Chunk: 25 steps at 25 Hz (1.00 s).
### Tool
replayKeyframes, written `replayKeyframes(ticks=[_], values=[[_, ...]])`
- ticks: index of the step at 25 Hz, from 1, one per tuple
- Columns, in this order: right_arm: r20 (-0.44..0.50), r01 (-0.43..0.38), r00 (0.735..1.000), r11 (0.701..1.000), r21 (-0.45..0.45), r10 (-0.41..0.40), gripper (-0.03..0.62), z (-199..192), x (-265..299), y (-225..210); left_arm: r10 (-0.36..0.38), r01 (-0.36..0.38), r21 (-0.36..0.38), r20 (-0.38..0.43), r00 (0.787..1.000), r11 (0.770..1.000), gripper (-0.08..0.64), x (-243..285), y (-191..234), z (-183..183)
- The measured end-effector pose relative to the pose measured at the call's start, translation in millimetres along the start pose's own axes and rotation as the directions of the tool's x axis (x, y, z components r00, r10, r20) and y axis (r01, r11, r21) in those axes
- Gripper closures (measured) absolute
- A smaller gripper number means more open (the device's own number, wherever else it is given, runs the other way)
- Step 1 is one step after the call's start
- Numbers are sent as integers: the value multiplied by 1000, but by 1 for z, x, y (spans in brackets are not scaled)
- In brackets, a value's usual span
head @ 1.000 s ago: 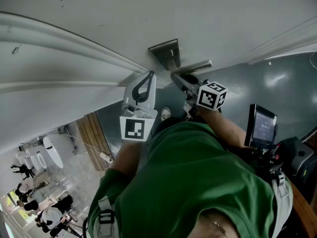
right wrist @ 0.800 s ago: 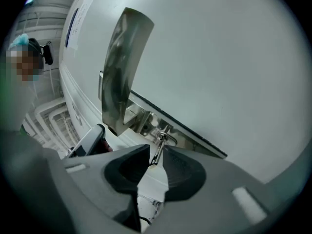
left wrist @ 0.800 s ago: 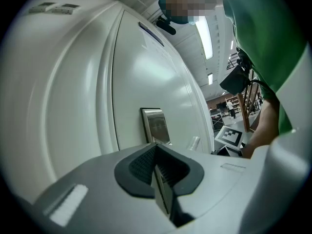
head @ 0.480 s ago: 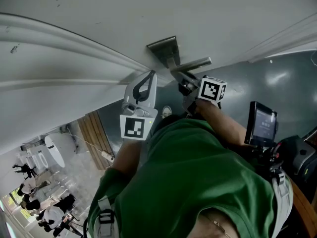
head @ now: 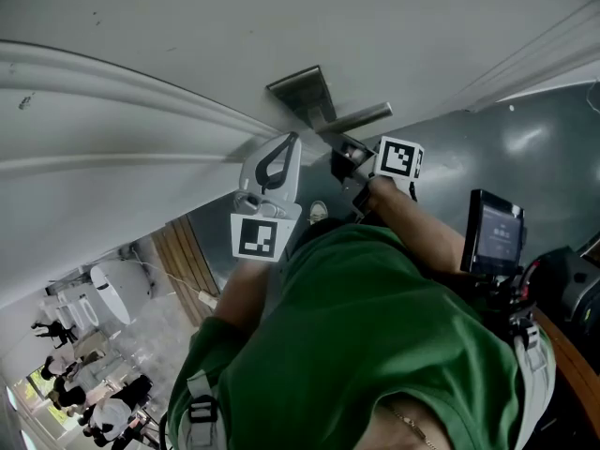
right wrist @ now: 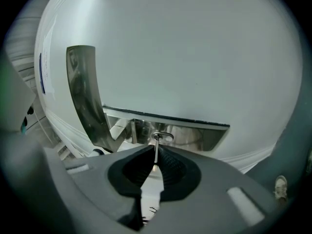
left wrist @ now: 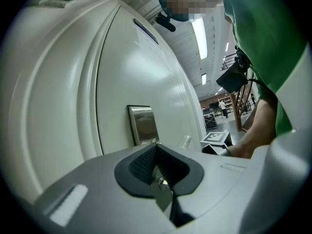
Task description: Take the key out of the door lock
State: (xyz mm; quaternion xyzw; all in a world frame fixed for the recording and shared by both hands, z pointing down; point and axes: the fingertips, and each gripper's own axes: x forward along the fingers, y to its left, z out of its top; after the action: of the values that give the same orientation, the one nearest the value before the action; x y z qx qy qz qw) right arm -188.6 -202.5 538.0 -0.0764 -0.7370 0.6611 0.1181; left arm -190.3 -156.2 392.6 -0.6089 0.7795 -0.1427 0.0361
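Note:
The steel lock plate (head: 298,92) with its lever handle (head: 361,117) sits on the white door. My right gripper (head: 345,153) is right under the handle, against the plate. In the right gripper view the thin key (right wrist: 156,143) stands edge-on out of the plate (right wrist: 195,135). My right gripper (right wrist: 156,154) has just been closing, and its pads now pinch the key. The lever (right wrist: 85,91) runs off to the left there. My left gripper (head: 278,157) hangs shut beside the door, left of the lock. Its own view shows the plate (left wrist: 143,124) ahead of the left gripper (left wrist: 157,150), which holds nothing.
Raised mouldings (head: 131,92) run across the door to the left of the lock. A small screen on a stand (head: 494,237) is at the person's right, over the grey floor (head: 525,148). Far-off people (head: 89,411) show at the lower left.
My right gripper has rolled, its marker cube turning, and has edged up closer to the lock plate under the handle. The left gripper has stayed where it was.

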Motion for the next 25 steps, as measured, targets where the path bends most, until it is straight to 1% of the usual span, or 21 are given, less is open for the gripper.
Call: replayKeyframes(ticks=[10, 16, 25], values=[[-1, -23, 1000, 999, 31, 23, 566, 3, 2, -1, -24, 23, -28, -10, 1000, 999, 557, 11, -5, -9], [-3, -23, 1000, 998, 54, 23, 566, 3, 1, -1, -30, 30, -31, -13, 999, 999, 557, 11, -6, -11], [-13, -20, 1000, 998, 64, 21, 568, 3, 0, -1, -40, 39, -43, -12, 999, 998, 557, 9, -4, -13]])
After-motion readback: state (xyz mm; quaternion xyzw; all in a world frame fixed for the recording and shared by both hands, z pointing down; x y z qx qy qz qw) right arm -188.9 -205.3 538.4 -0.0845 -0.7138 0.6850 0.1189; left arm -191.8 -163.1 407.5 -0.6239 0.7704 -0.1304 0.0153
